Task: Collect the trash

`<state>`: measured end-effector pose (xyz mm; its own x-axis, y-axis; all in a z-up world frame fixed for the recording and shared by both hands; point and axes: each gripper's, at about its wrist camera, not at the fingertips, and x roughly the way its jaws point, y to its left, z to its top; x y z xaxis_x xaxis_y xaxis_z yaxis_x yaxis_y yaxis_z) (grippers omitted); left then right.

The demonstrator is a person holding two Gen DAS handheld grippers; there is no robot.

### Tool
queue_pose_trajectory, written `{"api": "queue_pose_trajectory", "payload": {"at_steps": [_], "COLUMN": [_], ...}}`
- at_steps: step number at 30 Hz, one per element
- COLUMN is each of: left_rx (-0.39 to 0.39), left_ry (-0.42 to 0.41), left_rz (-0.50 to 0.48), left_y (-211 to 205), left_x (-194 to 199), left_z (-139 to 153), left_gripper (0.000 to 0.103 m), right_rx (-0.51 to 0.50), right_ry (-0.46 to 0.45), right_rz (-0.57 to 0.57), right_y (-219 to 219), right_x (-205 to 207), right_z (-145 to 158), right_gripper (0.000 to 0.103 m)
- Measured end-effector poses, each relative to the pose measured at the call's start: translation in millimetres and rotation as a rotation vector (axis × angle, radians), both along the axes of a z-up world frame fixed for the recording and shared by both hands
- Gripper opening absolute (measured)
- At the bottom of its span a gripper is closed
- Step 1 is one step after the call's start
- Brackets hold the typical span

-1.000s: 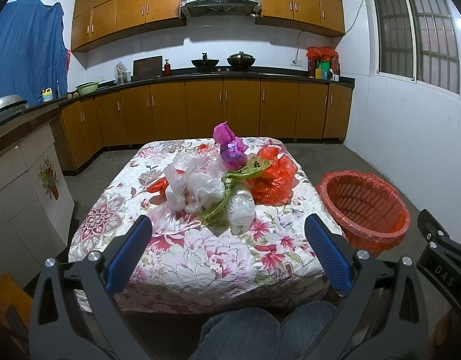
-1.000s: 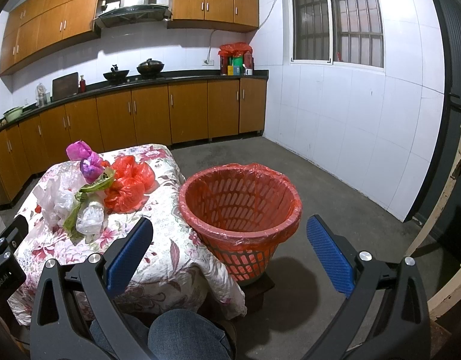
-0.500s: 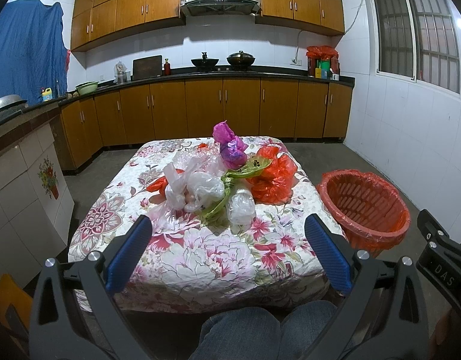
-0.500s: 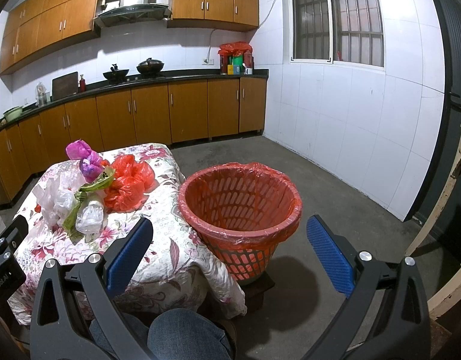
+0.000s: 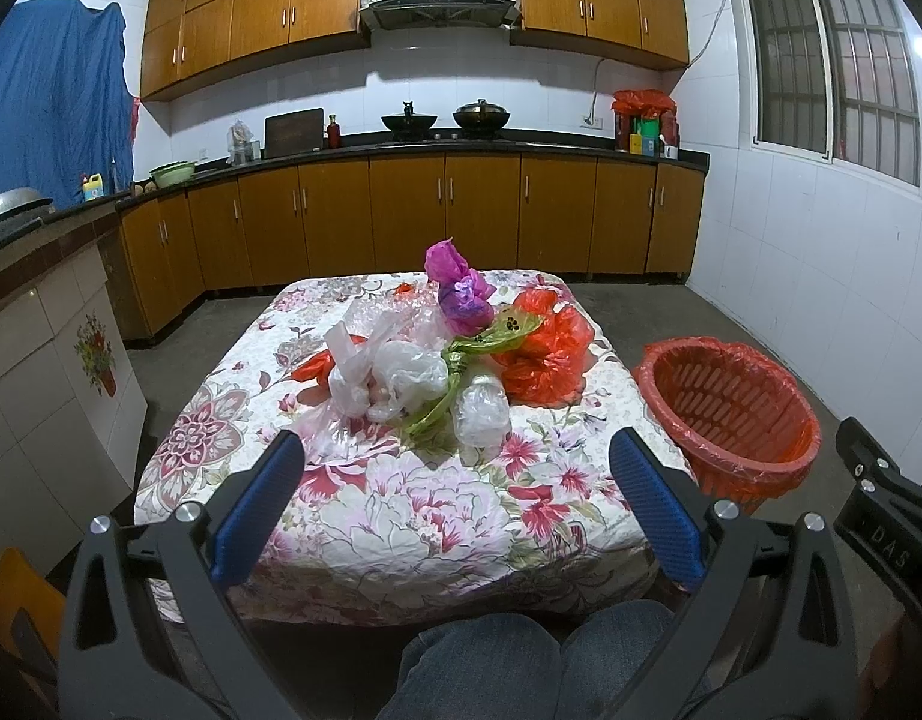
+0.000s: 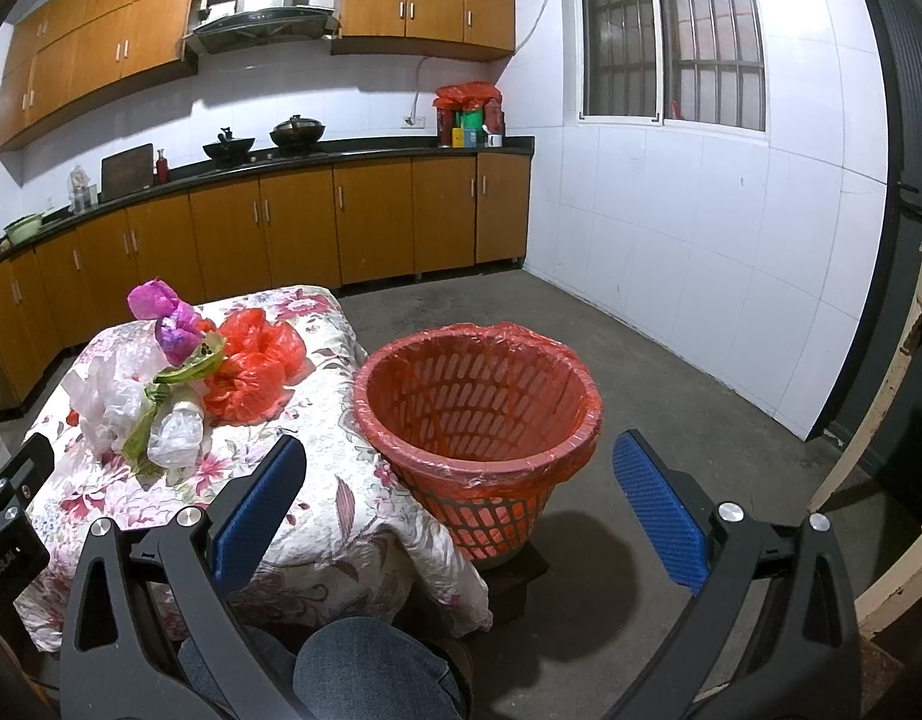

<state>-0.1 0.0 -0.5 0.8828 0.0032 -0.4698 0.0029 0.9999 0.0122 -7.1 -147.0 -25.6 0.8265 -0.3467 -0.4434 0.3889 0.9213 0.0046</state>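
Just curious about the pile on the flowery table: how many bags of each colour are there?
Red bags: 2 (a smaller one peeks out behind)
Purple/pink bag: 1
Green bag: 1
White/clear bags: about 3, tangled
Total: about 7

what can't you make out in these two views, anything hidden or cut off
- Inside of the knotted red plastic bag and white plastic bags: crumpled film hides it in both views.
- Bottom of the red slotted basket: its near rim blocks it in both views.
- Labels on the countertop bottles: too small.
- Right gripper in the left wrist view: cut off by the right edge.
- Left gripper in the right wrist view: cut off by the left edge.
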Motion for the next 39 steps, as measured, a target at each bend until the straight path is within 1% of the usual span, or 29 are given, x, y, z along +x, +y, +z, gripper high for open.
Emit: {"api": "queue_pose_trajectory", "payload": {"at_steps": [2, 7, 8, 9, 11, 19, 22, 28, 29, 31, 34, 37, 39], "left_rx": [0.000, 0.012, 0.016, 0.018, 0.022, -0.005, -0.008, -0.018, -0.016, -0.006, -0.002, -0.015, -0.026], "left_ry": [0.002, 0.008, 0.010, 0.015, 0.026, 0.097, 0.103, 0.092, 0.084, 0.082, 0.113, 0.150, 0.162], "left_rz": [0.001, 0.017, 0.023, 0.026, 0.041, 0.116, 0.139, 0.174, 0.172, 0.166, 0.148, 0.149, 0.149], "left_y": [-4.6, -0.3, 3.5, 3.6, 11.1, 48.0, 60.8, 87.3, 90.3, 92.9, 95.9, 101.3, 104.2], "left_x": [-0.2, 0.9, 1.7, 10.3, 14.7, 46.7, 61.4, 104.9, 113.2, 129.0, 155.5, 179.2, 190.7], "left_z": [-8.6, -22.7, -21.1, -25.0, -28.3, -42.3, -48.3, -56.1, -57.1, -60.8, -69.9, -81.3, -86.0], "left_gripper": [0.099, 0.099, 0.099, 0.099, 0.099, 0.099, 0.099, 0.099, 0.097, 0.085, 0.072, 0.064, 0.060], "right_rx": [0.000, 0.009, 0.017, 0.021, 0.028, 0.060, 0.072, 0.073, 0.072, 0.076, 0.103, 0.127, 0.124], "right_ry": [0.003, 0.008, 0.008, 0.012, 0.022, 0.054, 0.064, 0.071, 0.071, 0.076, 0.096, 0.110, 0.114], "right_rz": [0.000, 0.003, 0.008, 0.013, 0.029, 0.062, 0.079, 0.116, 0.121, 0.130, 0.151, 0.175, 0.193], "right_y": [-1.8, -3.4, -3.9, -3.7, -4.3, -1.5, 0.1, 9.5, 11.2, 13.6, 16.9, 22.9, 29.2], "right_x": [1.8, 6.6, 7.4, 10.5, 15.9, 40.9, 55.9, 84.4, 89.1, 99.9, 119.3, 134.5, 144.2], "right_z": [-1.3, -6.9, -7.4, -7.1, -9.5, -19.4, -23.9, -29.5, -30.2, -32.4, -38.3, -41.8, -43.6], "right_gripper": [0.101, 0.101, 0.101, 0.101, 0.101, 0.101, 0.101, 0.101, 0.101, 0.101, 0.101, 0.101, 0.101]}}
